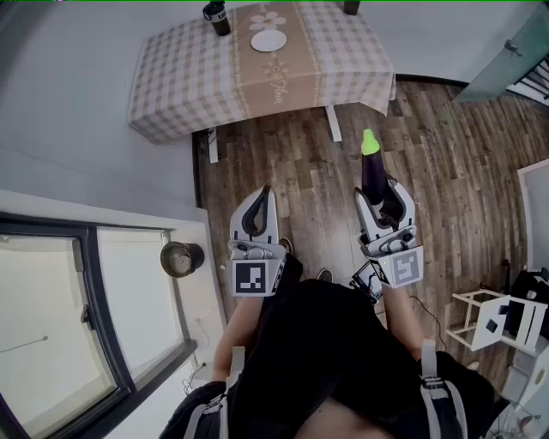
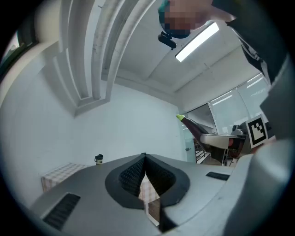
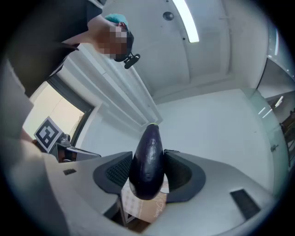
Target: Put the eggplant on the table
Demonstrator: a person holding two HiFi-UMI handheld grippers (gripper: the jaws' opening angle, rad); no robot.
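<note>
The right gripper clamps the thick body of the glossy eggplant above the floor, short of the table; it looks firm, slippery and moderately heavy, while the left gripper is closed on nothing.

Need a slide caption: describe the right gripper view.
Right tool grips a glossy dark purple eggplant, tip pointing away.

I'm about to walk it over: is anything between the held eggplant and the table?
Nothing visible: only wooden floor lies between the eggplant, held in the right gripper, and the table. A plate and a dark bottle sit further back on it.
</note>
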